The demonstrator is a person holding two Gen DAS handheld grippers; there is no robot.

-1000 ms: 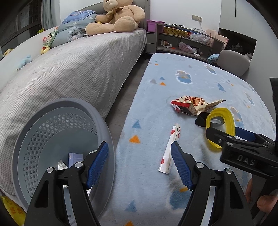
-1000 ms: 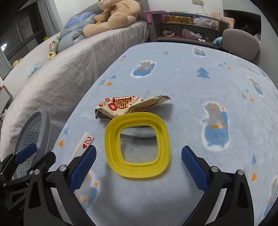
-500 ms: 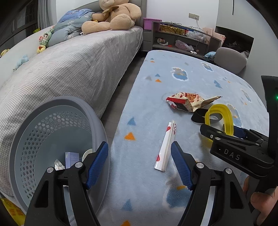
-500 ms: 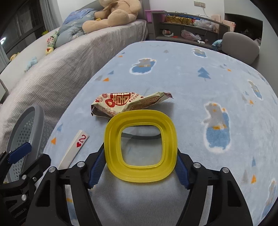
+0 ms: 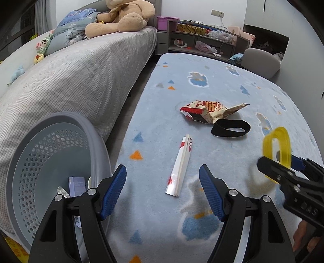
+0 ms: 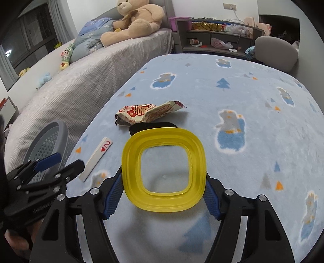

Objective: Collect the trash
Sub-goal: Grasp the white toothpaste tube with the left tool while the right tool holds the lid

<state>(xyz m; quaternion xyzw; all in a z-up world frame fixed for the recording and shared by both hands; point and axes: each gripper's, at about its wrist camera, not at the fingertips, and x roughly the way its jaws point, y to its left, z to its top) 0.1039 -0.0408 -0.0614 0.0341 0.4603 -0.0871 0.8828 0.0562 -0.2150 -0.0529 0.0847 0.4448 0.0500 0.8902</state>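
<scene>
A light blue rug printed with bears, trees and small triangles covers the floor. Along its left side runs a bed under a grey checked cover. At the far end of the bed lies a big tan teddy bear, with a blue patterned quilt to its left and a small doll nearer. Against the far wall stands a low grey shelf crowded with small items, and a grey rounded chair sits to its right.

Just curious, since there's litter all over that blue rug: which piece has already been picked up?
The yellow plastic ring, pinched in the right claw and lifted. The snack wrapper, black band and playing card lie untouched.
</scene>
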